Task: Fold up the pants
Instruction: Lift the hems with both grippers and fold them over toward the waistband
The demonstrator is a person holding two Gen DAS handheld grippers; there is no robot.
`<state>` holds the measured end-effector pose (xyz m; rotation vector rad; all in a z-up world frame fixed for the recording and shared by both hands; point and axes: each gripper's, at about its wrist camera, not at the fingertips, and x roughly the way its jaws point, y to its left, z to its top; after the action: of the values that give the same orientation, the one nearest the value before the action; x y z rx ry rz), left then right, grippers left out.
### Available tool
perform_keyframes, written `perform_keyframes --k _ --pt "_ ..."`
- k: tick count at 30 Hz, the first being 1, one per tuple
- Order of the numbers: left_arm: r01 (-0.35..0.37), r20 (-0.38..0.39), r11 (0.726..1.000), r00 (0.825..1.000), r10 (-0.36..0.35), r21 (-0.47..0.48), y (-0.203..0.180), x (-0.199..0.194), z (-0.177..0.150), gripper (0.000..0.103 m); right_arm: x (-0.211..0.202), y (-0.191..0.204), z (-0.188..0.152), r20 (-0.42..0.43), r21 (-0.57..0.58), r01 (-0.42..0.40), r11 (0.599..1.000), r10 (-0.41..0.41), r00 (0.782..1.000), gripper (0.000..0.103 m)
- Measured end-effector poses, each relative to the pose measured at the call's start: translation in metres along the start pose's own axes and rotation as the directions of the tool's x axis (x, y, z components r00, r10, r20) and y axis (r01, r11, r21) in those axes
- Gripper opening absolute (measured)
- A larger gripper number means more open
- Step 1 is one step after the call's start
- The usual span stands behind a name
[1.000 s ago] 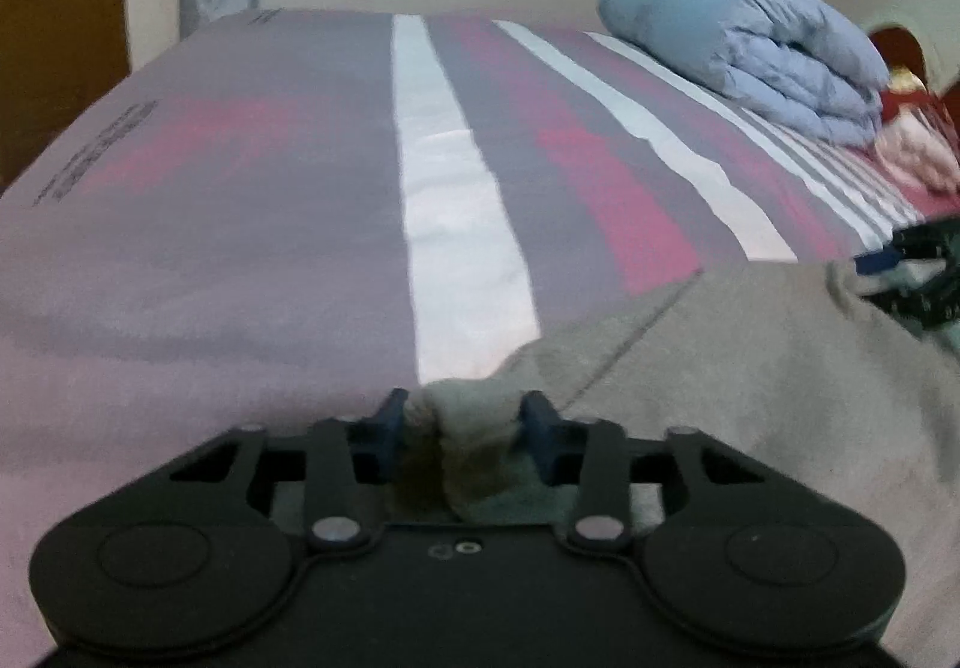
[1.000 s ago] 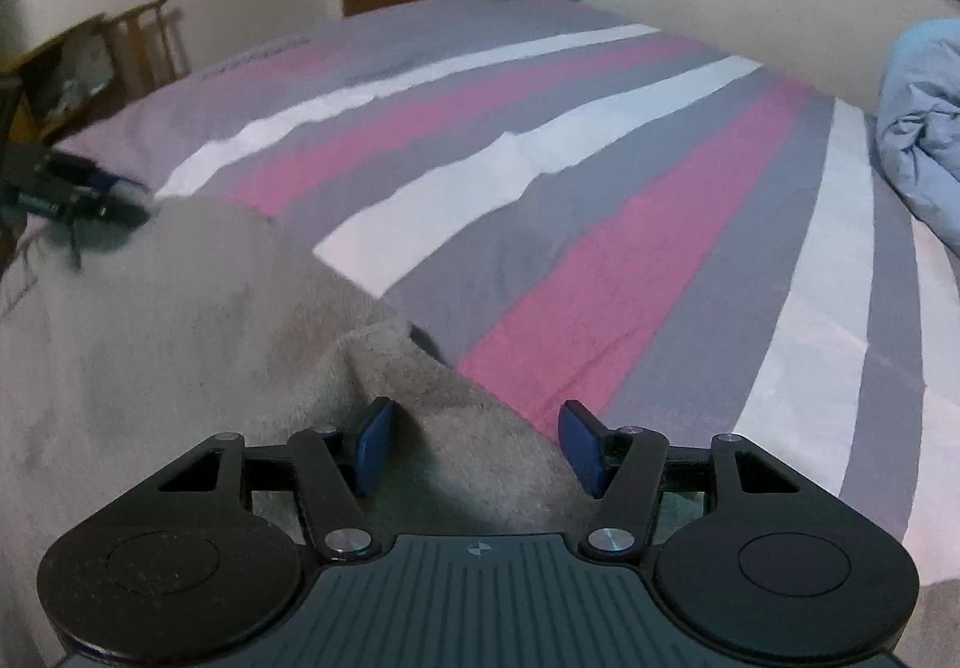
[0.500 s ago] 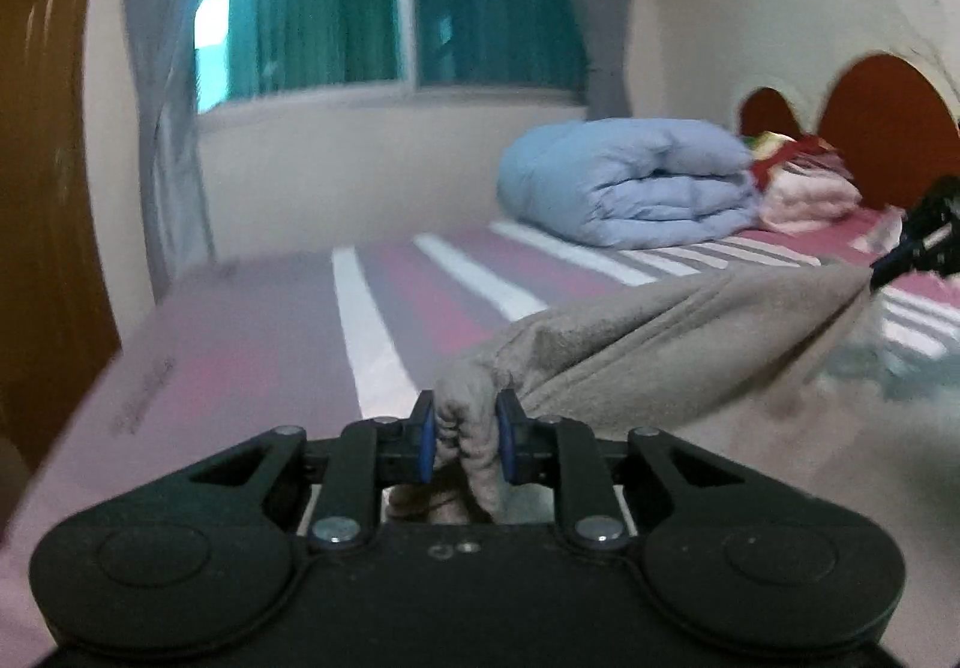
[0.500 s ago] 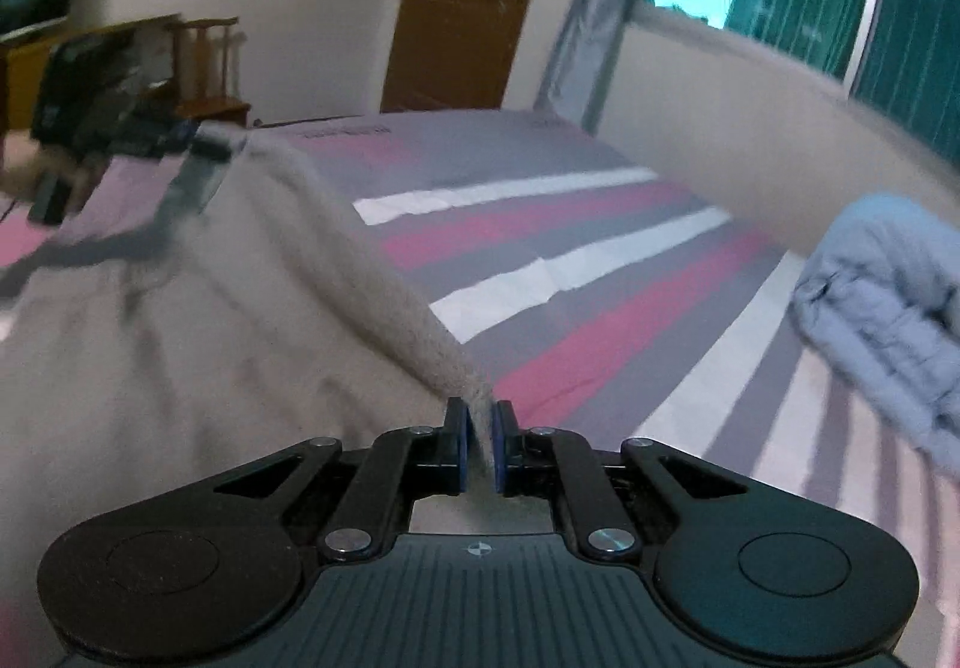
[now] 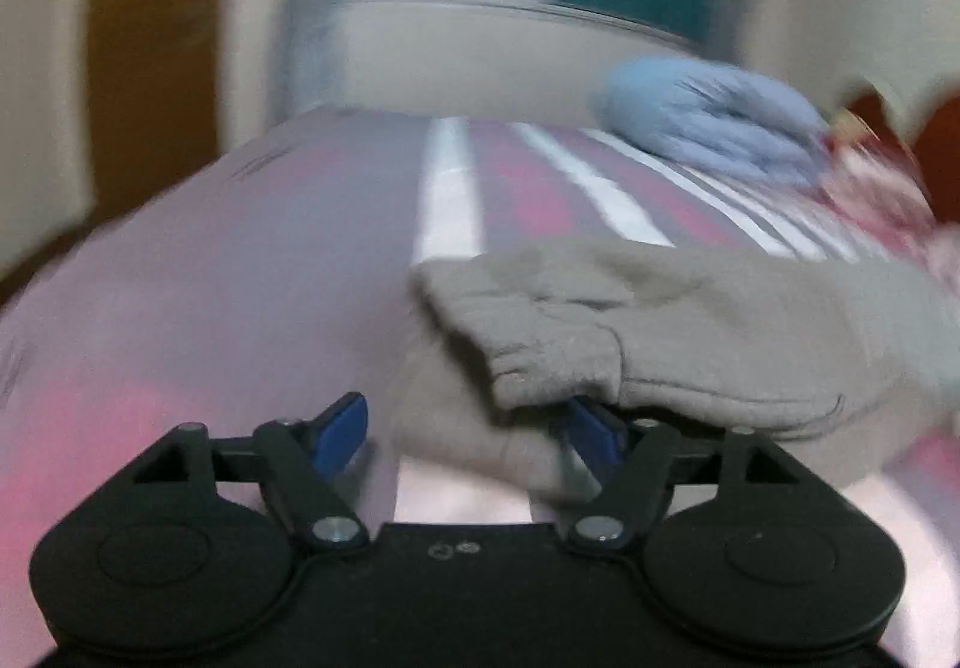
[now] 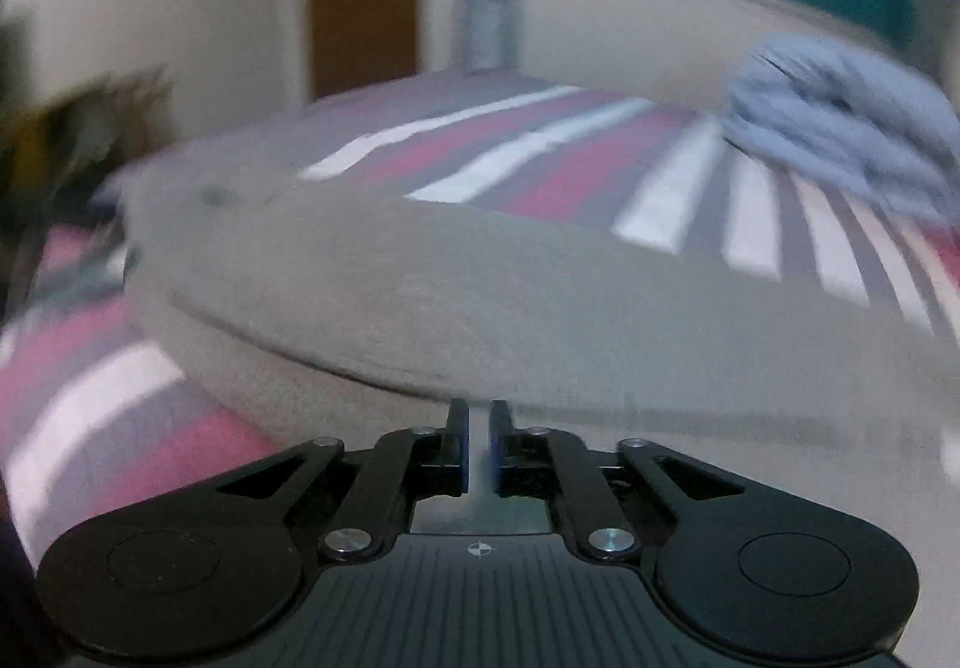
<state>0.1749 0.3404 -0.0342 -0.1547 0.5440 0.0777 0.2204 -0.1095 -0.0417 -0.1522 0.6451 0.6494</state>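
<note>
The grey pants (image 5: 690, 320) lie doubled over on the striped bed (image 5: 252, 260), cuff end on top. The left gripper (image 5: 468, 428) has its jaws spread wide, cloth loose between them. The right gripper (image 6: 477, 428) has its jaws pinched nearly together on the pants' (image 6: 480, 296) edge. A blue duvet (image 5: 702, 119) sits beyond

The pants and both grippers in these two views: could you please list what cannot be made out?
- Right wrist view: motion blur hides whether the nearly closed right gripper pinches the pants.
- Right wrist view: the dark shape at the left edge is smeared.
- Left wrist view: the pants cover one finger of the open left gripper.
</note>
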Motion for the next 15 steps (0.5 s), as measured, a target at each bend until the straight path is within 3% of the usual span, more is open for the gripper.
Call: perform_keyframes --k 2,3,6,9,12,15 --pt "-0.015 -0.001 0.988 1.000 0.015 -0.154 0.005 -0.014 -0.005 0.066 -0.012 -0.004 -0.012 0.040 0.134 0.008 0.991 -0.014 0.999 0.040" --pt "0.012 0.007 0.971 1.000 -0.011 -0.238 0.007 -0.021 -0.007 0.065 -0.018 -0.004 -0.016 0.060 0.179 0.004 0.984 -0.015 0.998 0.053" --pt "0.127 0.029 0.889 0.991 -0.127 -0.441 0.006 -0.020 -0.006 0.064 -0.027 -0.006 -0.023 0.115 0.281 -0.003 0.960 -0.030 0.993 0.054" --pt "0.185 0.041 0.817 0.980 -0.195 -0.546 0.005 -0.005 -0.004 0.055 -0.019 -0.024 -0.019 0.126 0.459 -0.048 0.887 -0.012 0.992 0.054" --pt "0.191 0.023 0.756 0.974 -0.226 -0.627 0.011 0.017 -0.005 0.052 -0.006 -0.041 -0.018 0.142 0.594 -0.098 0.799 0.016 0.990 0.054" --pt "0.180 0.005 0.728 0.972 -0.236 -0.662 0.018 0.035 -0.011 0.051 0.008 -0.054 -0.015 0.136 0.656 -0.127 0.744 0.048 0.989 0.054"
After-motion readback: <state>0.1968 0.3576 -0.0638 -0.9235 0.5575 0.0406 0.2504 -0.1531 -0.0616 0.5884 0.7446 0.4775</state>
